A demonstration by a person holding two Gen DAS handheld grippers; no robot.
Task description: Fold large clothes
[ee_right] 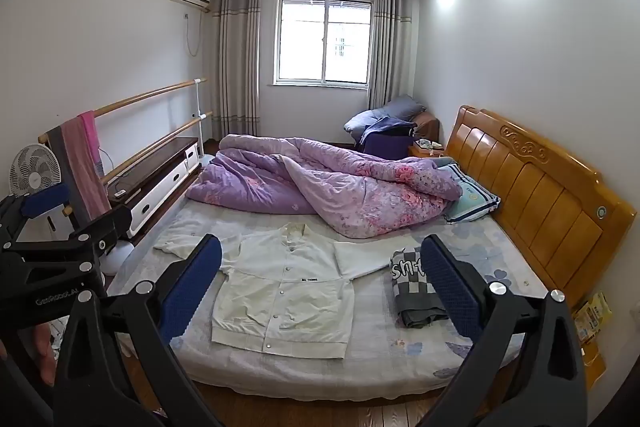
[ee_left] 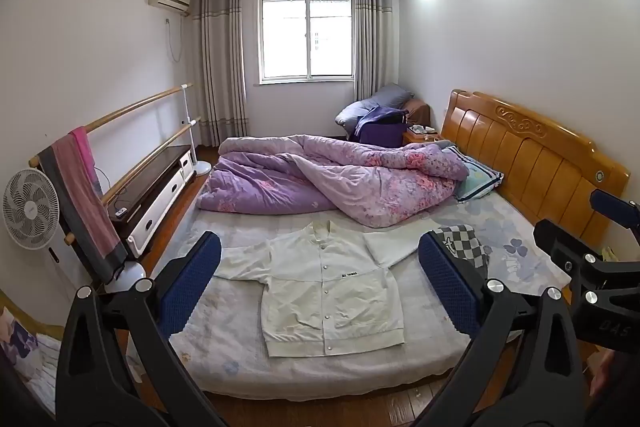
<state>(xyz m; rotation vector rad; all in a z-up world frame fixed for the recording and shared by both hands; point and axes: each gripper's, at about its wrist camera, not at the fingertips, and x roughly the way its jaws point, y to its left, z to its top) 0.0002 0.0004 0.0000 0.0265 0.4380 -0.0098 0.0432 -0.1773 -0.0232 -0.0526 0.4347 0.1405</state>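
Note:
A cream button-front jacket lies flat on the bed, front up, both sleeves spread out sideways; in the right wrist view the jacket sits left of centre. A folded checkered black-and-white garment rests to its right on the sheet, partly behind a blue pad. My left gripper hovers open well short of the bed, nothing between its fingers. My right gripper also stands open and empty, held back from the mattress edge. Each gripper shows at the other view's side edge.
A purple flowered quilt is heaped across the far half of the bed, with a pillow against the wooden headboard. On the left stand a fan, a rail with towels and a low cabinet. Wooden floor runs along the near bed edge.

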